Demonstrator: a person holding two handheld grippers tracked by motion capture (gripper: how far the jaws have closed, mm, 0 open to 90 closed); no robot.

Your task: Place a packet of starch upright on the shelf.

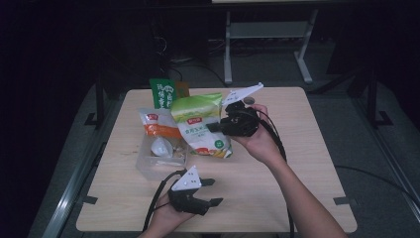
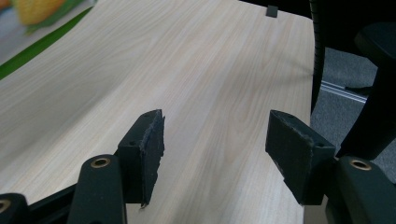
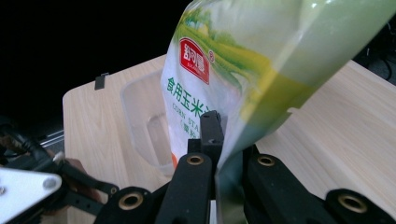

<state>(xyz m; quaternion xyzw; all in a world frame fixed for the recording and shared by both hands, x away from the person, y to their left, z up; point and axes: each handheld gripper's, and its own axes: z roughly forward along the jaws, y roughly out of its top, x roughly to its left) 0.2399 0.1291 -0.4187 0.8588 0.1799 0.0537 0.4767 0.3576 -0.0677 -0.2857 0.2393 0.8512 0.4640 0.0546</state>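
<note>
Two tools are in our hands: the right tool (image 1: 214, 127), our arm reaching forward over the counter (image 1: 297, 148) with the palm turned up beneath it, is clamped tight on the edge of the green corn-starch bag (image 1: 200, 124), which hangs lifted above the counter just beside the clear plastic box (image 1: 161, 161). Our left tool (image 1: 212, 192) rests low at the near edge, pointing right, its jaws spread apart with nothing between them.
</note>
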